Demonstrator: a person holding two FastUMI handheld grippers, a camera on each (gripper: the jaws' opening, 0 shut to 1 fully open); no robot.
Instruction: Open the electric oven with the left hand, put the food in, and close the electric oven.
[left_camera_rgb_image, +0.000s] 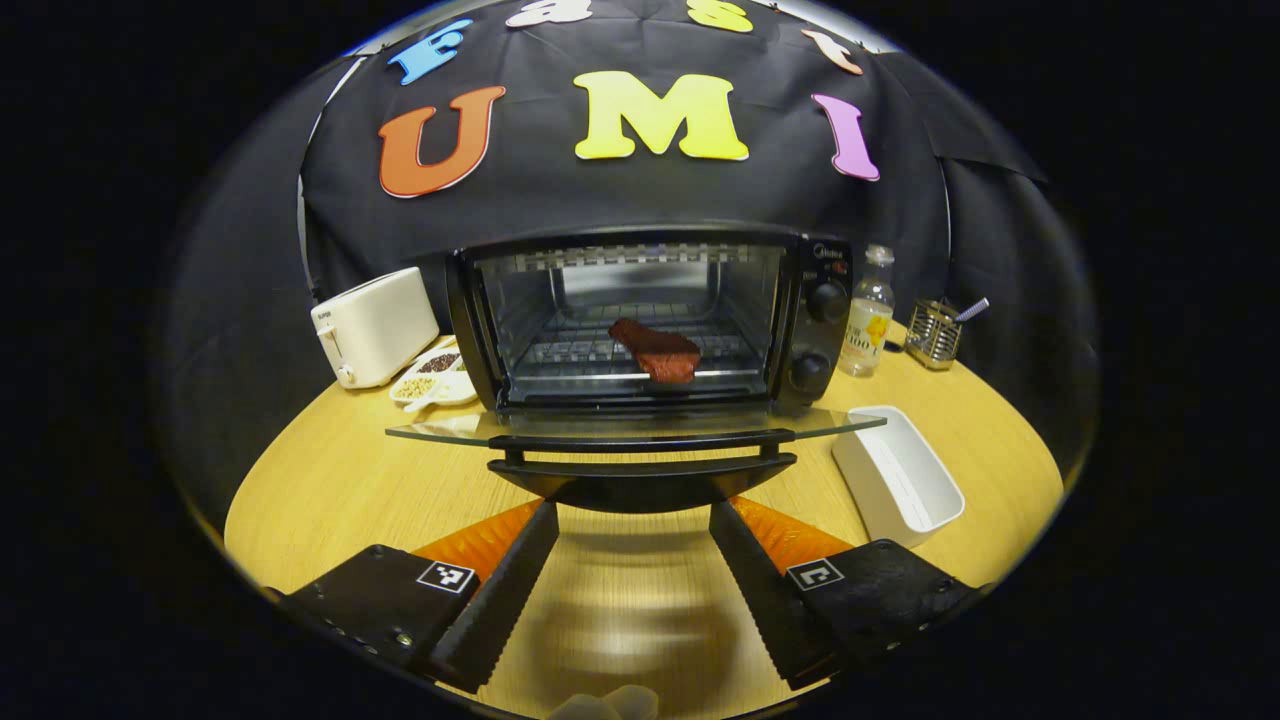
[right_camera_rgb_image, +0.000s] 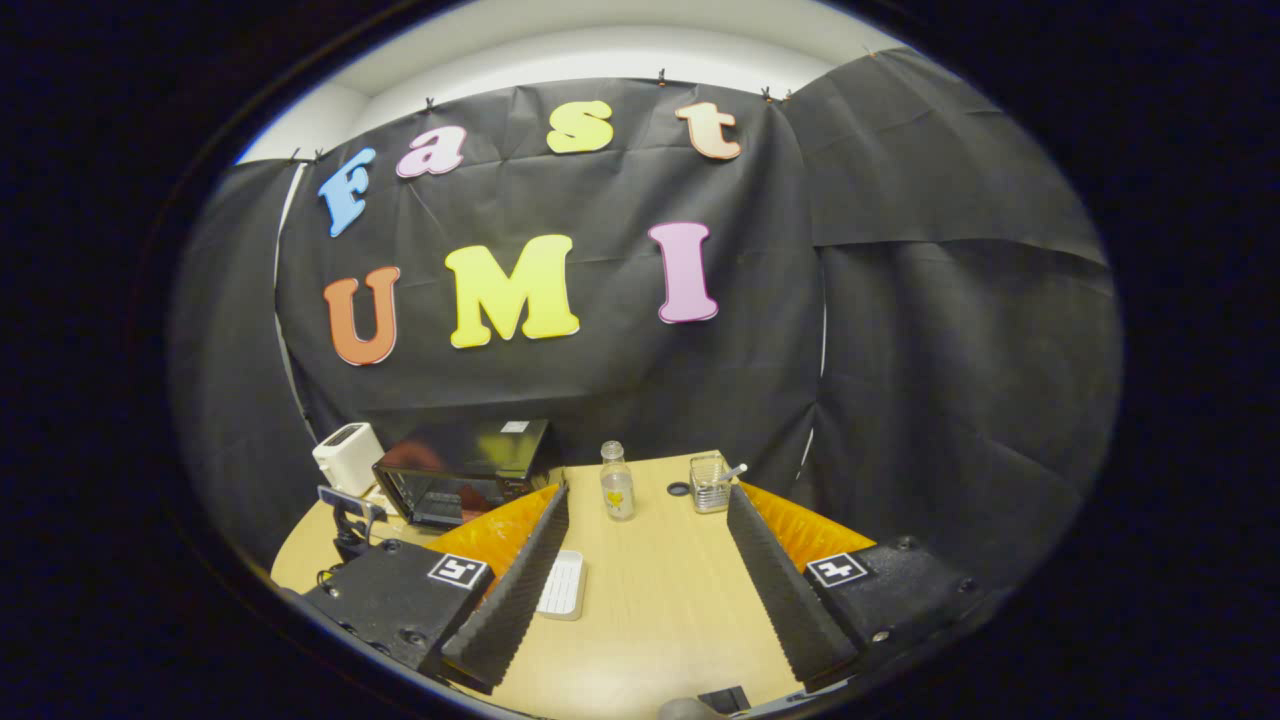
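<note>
We are in a staged recording booth dressed as a kitchen: black cloth walls (right_camera_rgb_image: 900, 300) hang around a round light-wood table (left_camera_rgb_image: 330, 480) carrying a black electric oven with open glass door (left_camera_rgb_image: 640, 320), a white toaster (left_camera_rgb_image: 372, 326) and a clear glass bottle (left_camera_rgb_image: 868, 315).

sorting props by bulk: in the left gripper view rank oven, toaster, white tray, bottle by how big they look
1. oven
2. toaster and white tray: look alike, and the tray sits nearer the camera, so unranked
3. bottle
</note>
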